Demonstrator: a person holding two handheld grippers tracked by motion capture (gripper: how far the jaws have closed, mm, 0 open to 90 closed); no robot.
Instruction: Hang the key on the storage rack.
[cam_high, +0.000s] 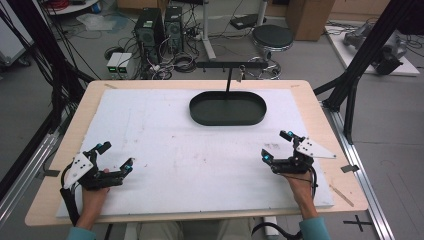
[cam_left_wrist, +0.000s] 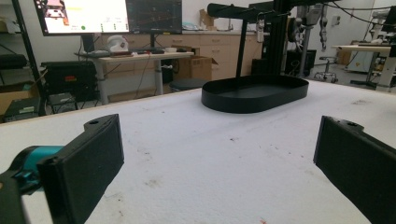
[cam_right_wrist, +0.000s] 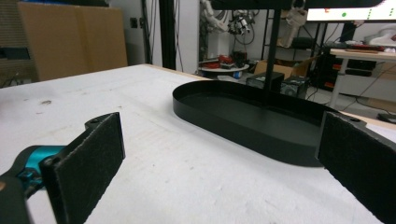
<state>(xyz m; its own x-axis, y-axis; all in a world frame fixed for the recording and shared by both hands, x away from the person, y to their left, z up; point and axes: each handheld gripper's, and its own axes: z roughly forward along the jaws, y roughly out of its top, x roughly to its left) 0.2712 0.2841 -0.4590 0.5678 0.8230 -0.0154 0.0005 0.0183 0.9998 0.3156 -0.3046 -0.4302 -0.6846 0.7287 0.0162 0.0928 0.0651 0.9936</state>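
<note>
One black tray (cam_high: 228, 117) sits at the far middle of the white table (cam_high: 175, 165). It is long and round at the ends, with a low wall. A thin black pole (cam_high: 229, 80) with a bar on top stands in it. The left gripper (cam_high: 116, 156) and right gripper (cam_high: 276, 145) rest near the front, well apart, both with jaws spread wide and holding nothing. Bare table lies between them and the tray.

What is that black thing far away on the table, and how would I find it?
Start at the white mat covering the wooden table. At its far middle edge sits a black oval tray with a low rim. A thin post with a crossbar rises from it.
</note>
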